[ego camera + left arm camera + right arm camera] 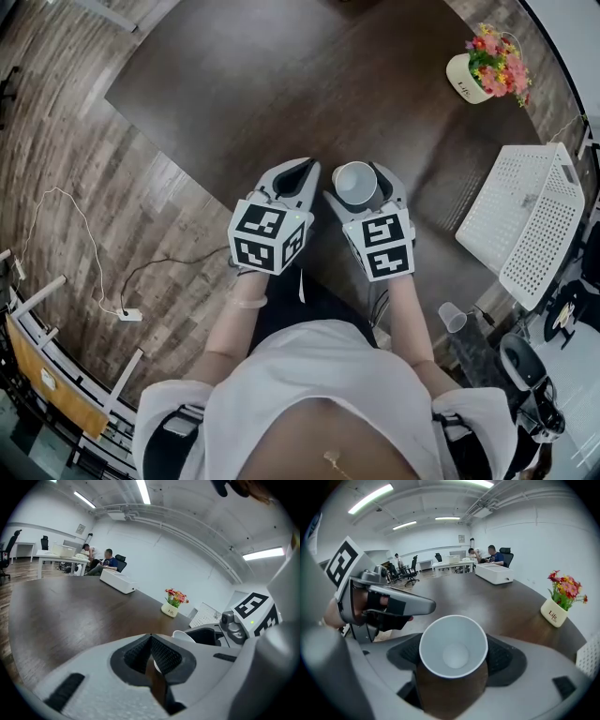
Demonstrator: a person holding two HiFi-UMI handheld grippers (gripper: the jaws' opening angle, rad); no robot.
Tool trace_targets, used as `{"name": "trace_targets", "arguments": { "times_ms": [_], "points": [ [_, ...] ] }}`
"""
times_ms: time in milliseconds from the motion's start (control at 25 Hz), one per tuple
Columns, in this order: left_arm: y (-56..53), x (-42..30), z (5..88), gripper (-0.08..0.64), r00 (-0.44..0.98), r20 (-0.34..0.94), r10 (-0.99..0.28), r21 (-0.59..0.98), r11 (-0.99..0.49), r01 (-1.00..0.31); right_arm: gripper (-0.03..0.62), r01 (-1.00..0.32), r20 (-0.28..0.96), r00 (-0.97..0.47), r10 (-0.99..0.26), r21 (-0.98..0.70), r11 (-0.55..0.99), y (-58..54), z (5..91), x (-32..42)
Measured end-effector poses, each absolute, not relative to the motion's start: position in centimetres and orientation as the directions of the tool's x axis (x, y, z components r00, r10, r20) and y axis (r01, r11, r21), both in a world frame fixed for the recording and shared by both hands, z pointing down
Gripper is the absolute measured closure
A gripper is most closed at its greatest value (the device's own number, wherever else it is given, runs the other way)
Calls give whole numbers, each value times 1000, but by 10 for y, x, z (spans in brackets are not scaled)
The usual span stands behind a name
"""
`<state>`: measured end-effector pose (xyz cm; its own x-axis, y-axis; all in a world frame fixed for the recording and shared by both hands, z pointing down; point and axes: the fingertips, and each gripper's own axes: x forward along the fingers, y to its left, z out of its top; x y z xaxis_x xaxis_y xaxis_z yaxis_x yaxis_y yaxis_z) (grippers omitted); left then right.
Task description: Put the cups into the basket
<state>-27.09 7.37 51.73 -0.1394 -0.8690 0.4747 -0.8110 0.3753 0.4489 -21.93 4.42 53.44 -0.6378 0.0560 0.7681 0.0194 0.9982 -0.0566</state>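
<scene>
Light bright and even, from ceiling strip lamps point(370, 498) above the desk point(281, 84). The dark desk top carries a broad soft sheen and no hard shadows. All views are strongly fisheye, with black corners and lines bowed outward from the desk. In the gripper views the near fingers point(164, 656) are soft-focus and the room beyond the desk is sharper.

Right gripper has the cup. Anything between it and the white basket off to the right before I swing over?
Nothing visible blocks it. Only bare table lies between the cup in the right gripper and the basket. The flower pot stands farther back, off that line, and the left gripper is on the opposite side.
</scene>
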Motion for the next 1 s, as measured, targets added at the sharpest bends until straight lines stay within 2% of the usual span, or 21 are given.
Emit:
{"name": "trace_targets", "arguments": {
  "times_ms": [600, 1000],
  "points": [
    [39, -241, 485, 549, -64, 447, -892, 396, 261, -880, 193, -49, 732, -681, -24, -13, 999, 20, 498, -191],
    [7, -213, 444, 549, 8, 384, -923, 352, 139, -926, 193, -153, 682, -727, -85, -40, 987, 0, 454, -158]
  ]
}}
